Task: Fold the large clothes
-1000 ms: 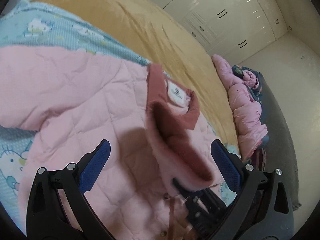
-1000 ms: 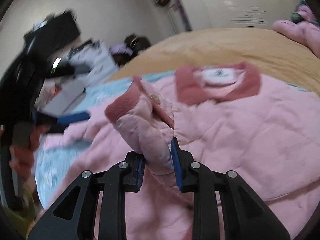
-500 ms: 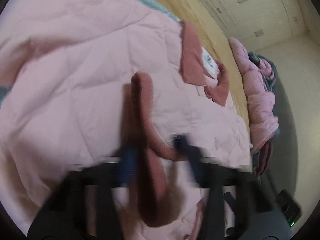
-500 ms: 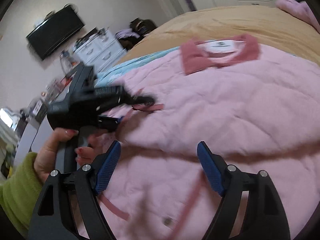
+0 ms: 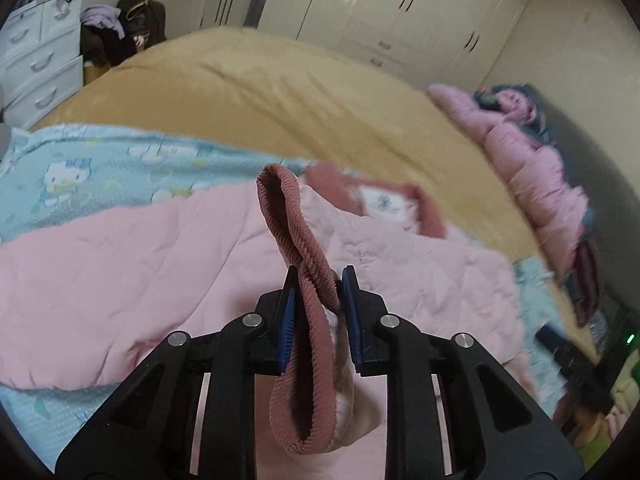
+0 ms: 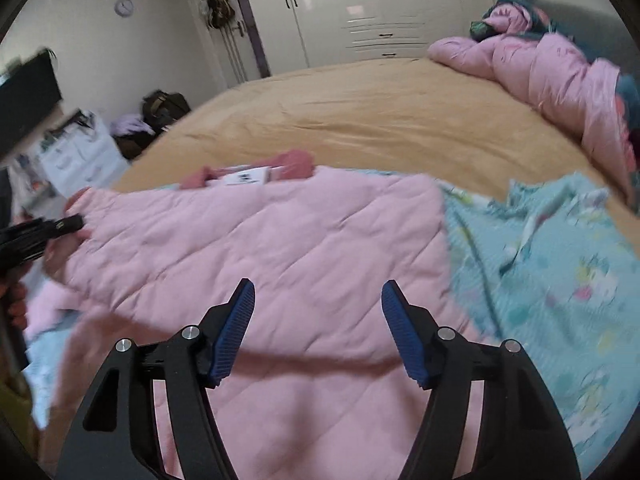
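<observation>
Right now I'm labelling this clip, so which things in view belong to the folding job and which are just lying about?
Belongs to the job:
- pink quilted jacket
- its ribbed cuff, clamped in the left gripper
- right gripper, nothing between its closing jaws

Just lying about:
- blue cartoon-print sheet
- tan bedspread
- pink puffer coat
- drawer unit

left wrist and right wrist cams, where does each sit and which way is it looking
Left wrist: sits behind the left gripper, looking down across the bed toward the wardrobe; its pads are shut on the jacket's ribbed cuff.
Right wrist: sits behind the right gripper, angled down over the pink jacket; jaws closing with nothing between them; the left gripper and a hand show at the left edge.
Shared: jacket, collar label, blue sheet, bed, wardrobe.
</observation>
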Available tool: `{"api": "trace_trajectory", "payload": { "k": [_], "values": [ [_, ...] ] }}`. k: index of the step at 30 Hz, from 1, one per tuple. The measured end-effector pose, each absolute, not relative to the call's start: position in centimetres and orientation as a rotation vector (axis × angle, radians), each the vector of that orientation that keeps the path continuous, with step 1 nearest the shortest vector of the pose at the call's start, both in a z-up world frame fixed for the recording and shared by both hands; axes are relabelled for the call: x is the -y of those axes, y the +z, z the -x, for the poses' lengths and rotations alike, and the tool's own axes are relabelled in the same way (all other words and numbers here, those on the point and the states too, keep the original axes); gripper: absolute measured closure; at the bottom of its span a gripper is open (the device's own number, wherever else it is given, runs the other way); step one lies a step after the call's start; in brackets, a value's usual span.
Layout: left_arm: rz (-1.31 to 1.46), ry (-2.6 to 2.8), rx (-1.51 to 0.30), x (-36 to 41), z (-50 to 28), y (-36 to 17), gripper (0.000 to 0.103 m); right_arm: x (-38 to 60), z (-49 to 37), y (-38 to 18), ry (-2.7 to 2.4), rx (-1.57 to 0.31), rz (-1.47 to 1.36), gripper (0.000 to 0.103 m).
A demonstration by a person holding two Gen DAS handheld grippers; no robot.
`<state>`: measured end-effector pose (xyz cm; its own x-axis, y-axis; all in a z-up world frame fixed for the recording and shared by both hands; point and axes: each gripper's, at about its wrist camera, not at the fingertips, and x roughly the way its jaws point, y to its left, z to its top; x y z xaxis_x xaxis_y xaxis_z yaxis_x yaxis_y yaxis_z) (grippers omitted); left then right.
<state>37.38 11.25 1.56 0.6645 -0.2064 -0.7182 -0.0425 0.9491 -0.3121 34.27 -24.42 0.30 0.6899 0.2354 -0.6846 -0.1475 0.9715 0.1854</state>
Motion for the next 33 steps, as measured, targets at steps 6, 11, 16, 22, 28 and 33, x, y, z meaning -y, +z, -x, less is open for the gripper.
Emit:
{"api": "trace_trajectory", "payload": {
  "k": [6,11,16,22,28,33],
  "values": [
    [0.327,-0.026,-0.957,-12.3,-37.7,-4.7,0.088,22.5,-38.4,-3.0,0.159,-0.873,-0.047,0.038],
    [0.310,-0.024,-0.973,-12.7,-37.2,-6.3,0.085,21.7,-40.5,-6.5,0.112,-0.967,-0.007,0.029],
    [0.298,-0.026,-0.983,-12.2,-37.6,-6.6,0.083,21.9,-41.0,-8.6,0.095,-0.990,-0.049,0.027],
    [0.329,-0.034,-0.990,-12.6,-37.0,-6.7,0.078,21.3,-40.8,-8.1,0.061,-1.012,-0.037,0.025],
    [0.302,-0.026,-0.948,-13.0,-35.7,-4.2,0.061,18.7,-37.9,-3.2,0.154,-0.909,-0.057,0.007],
    [0.312,0.005,-0.915,-13.9,-34.0,-2.4,0.043,14.9,-35.0,0.2,0.215,-0.812,0.030,0.004]
  ]
}}
